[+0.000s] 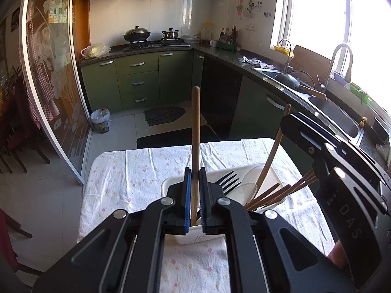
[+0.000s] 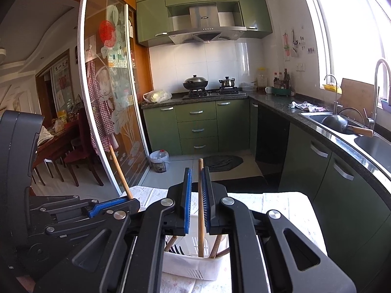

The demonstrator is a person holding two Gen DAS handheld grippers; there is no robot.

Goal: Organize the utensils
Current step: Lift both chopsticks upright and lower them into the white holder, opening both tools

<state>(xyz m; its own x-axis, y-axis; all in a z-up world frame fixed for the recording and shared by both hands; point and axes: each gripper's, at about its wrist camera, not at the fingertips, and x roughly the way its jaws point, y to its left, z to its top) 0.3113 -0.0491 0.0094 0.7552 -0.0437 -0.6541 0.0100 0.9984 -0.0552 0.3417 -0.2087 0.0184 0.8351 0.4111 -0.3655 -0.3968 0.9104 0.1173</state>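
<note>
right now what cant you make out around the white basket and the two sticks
- Left stick: its lower end, left wrist view, hidden behind the left gripper.
- Right stick: whether both pads press it, right wrist view; a gap shows on one side.
- Basket: its floor and compartments, both views, covered by gripper bodies.
- Fork: its handle, left wrist view, hidden by the gripper.
- Table: near edge cut off by the frame.

Worktop point(image 1: 136, 168) left side and far edge free; white basket point(image 1: 171, 183) with upright wooden handles point(image 1: 195, 131) and leaning chopsticks point(image 1: 281, 191) blocks near-right part.
</note>
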